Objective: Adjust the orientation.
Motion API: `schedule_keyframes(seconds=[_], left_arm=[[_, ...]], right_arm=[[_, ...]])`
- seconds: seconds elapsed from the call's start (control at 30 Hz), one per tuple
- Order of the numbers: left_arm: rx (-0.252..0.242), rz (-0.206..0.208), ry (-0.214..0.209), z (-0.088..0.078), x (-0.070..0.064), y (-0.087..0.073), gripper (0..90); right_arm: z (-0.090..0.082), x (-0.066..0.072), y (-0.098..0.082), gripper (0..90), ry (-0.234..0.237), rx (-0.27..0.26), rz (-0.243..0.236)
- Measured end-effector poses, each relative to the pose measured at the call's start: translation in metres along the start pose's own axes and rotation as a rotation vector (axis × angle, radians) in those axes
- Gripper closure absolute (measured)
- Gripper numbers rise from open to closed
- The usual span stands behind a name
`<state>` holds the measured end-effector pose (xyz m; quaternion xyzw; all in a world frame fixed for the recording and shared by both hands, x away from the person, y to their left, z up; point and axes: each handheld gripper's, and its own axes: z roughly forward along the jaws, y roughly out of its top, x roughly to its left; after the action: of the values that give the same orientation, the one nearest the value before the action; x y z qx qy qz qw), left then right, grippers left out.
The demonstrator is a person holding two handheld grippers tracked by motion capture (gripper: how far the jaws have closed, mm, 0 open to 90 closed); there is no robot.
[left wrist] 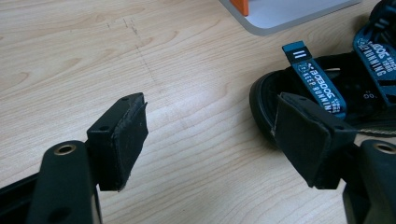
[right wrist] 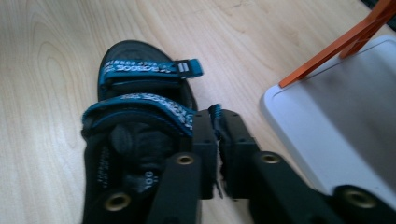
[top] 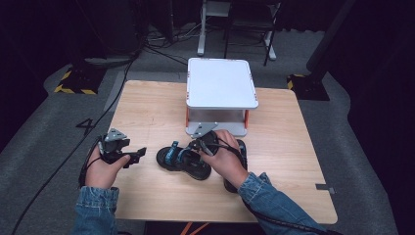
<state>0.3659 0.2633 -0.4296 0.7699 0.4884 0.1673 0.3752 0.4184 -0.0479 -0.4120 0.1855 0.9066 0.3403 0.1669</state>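
Note:
A black sandal [top: 183, 159] with teal straps lies on the wooden table [top: 151, 107] in front of a white shelf. In the right gripper view my right gripper [right wrist: 217, 126] sits over the sandal [right wrist: 135, 135], its jaws nearly together with the end of a teal strap [right wrist: 140, 105] pinched between the pads. From above, the right gripper [top: 195, 144] is at the sandal's far side, under the hand. My left gripper [top: 139, 154] hovers just left of the sandal's toe, open with nothing between its pads. In the left gripper view [left wrist: 210, 126] the sandal [left wrist: 327, 93] lies behind the right-hand jaw.
A white two-level shelf [top: 220, 83] with orange posts stands at the table's far middle; its base [right wrist: 336, 116] lies close to my right gripper. A second dark sandal [top: 241, 149] is partly hidden under the right hand. Bare wood lies to the left and front.

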Motion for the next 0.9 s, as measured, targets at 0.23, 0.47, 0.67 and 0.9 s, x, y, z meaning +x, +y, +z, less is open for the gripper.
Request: schedule_keyframes(seconds=[0.23, 0.47, 0.67, 0.9], left_arm=[[-0.001, -0.003, -0.001, 0.001, -0.001, 0.001, 26.3], [0.008, 0.007, -0.005, 0.004, -0.004, 0.002, 26.2], [0.009, 0.002, -0.008, 0.004, -0.003, 0.002, 26.2], [0.009, 0.001, -0.010, 0.005, -0.001, 0.001, 26.2]], right_arm=[[-0.029, 0.000, -0.005, 48.3, 0.064, -0.111, 0.043], [-0.023, 0.015, -0.020, 33.6, 0.139, 0.058, -0.018], [-0.005, 0.020, -0.027, 46.7, 0.160, 0.163, -0.045], [-0.010, 0.024, -0.022, 79.4, 0.202, 0.142, 0.015]])
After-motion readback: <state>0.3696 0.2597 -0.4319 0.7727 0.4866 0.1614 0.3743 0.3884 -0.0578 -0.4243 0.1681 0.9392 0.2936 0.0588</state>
